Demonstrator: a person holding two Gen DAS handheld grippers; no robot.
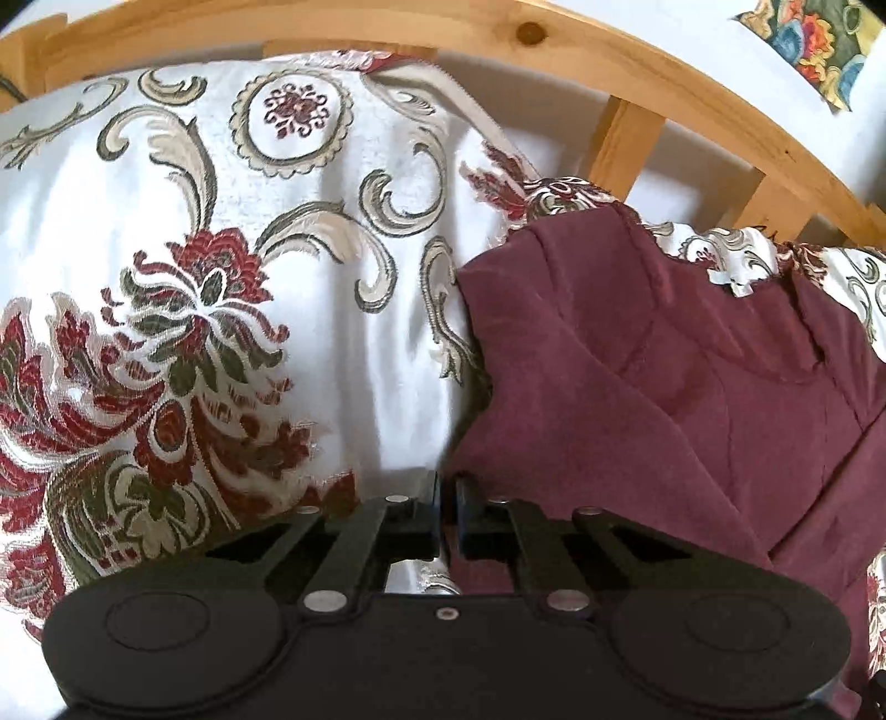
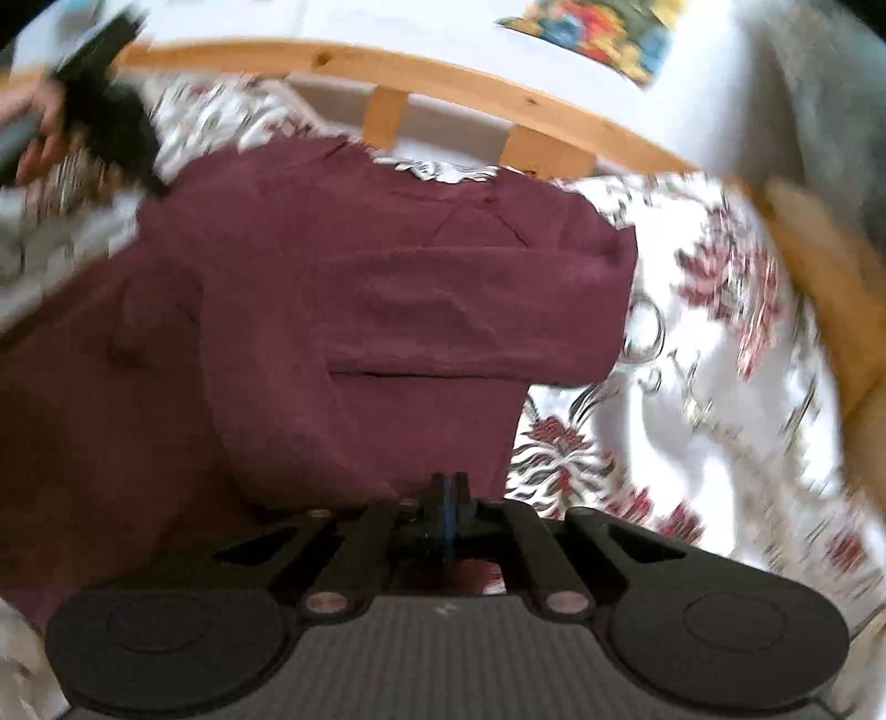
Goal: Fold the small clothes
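Observation:
A maroon garment (image 1: 664, 387) lies spread on a floral bedspread (image 1: 221, 221). In the left wrist view my left gripper (image 1: 447, 490) sits at the garment's left edge with its jaws nearly together, pinching the cloth's rim. The right wrist view is blurred. It shows the garment (image 2: 387, 304) partly folded, with a sleeve laid across it. My right gripper (image 2: 449, 487) is shut on the near hem. The left gripper (image 2: 158, 185) appears at the garment's far left corner, held by a hand (image 2: 44, 127).
A wooden bed frame (image 1: 664, 94) with slats curves along the far side, also seen as the wooden rail (image 2: 443, 77) in the right view. A colourful patterned cloth (image 1: 819, 50) hangs beyond it. White bedspread (image 2: 720, 387) extends to the right of the garment.

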